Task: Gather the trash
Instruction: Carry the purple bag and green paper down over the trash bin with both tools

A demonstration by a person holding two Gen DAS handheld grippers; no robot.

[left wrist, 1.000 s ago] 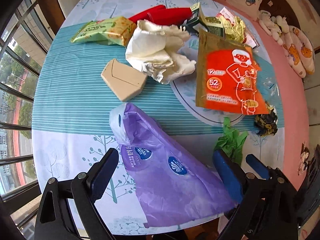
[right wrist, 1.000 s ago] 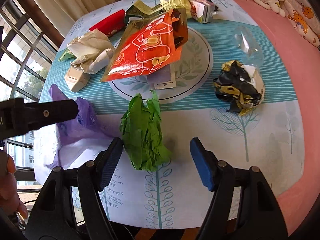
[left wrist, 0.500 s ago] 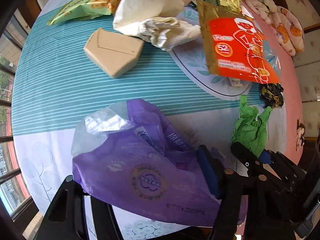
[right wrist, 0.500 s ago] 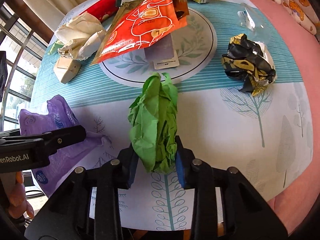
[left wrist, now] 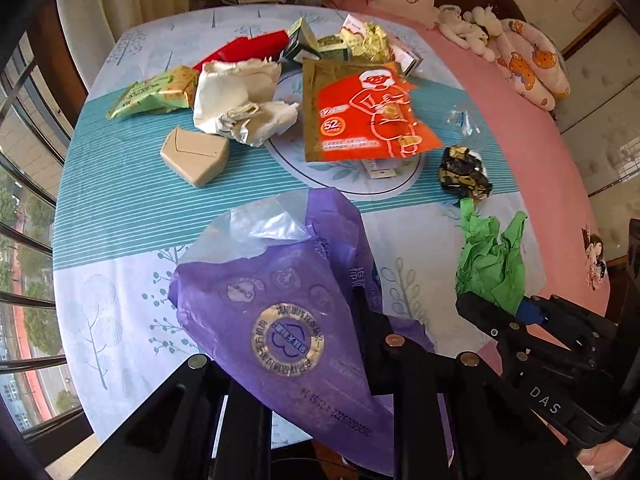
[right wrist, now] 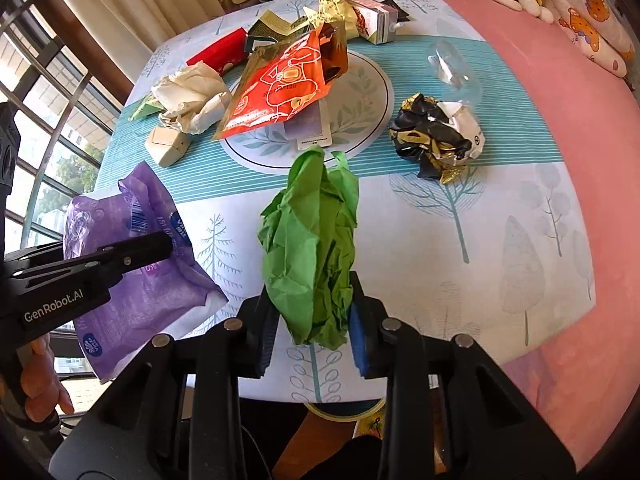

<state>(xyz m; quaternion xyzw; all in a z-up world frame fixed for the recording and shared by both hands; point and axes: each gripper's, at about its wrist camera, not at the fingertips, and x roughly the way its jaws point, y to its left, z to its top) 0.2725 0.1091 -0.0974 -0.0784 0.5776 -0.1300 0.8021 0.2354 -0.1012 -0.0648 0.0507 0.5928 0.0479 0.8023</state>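
A purple plastic bag [left wrist: 280, 280] hangs lifted off the tablecloth [left wrist: 120, 280], its clear mouth pointing away from me. My left gripper [left wrist: 312, 340] pinches its near end. The jaws are closing, the bag is between them and hides the pads. From the right wrist the same bag [right wrist: 132, 280] hangs at the left, under one black finger [right wrist: 152, 246] of the left gripper. My right gripper [right wrist: 312, 336] is shut on a crumpled green paper [right wrist: 312, 248], held upright a little above the cloth. That green paper [left wrist: 492, 264] also shows in the left wrist view.
Further back on the round table lie a white crumpled paper [left wrist: 240, 100], a beige box [left wrist: 196, 156], an orange packet [left wrist: 360, 120], a black-and-gold wad [right wrist: 436, 136], a green snack pack [left wrist: 156, 96] and a clear plastic piece [right wrist: 452, 68]. Windows are left, a pink bed [right wrist: 560, 80] right.
Both grippers went from wide open to closed. The left took hold of the purple bag and raised it; the right closed on the green paper and lifted it off the cloth.
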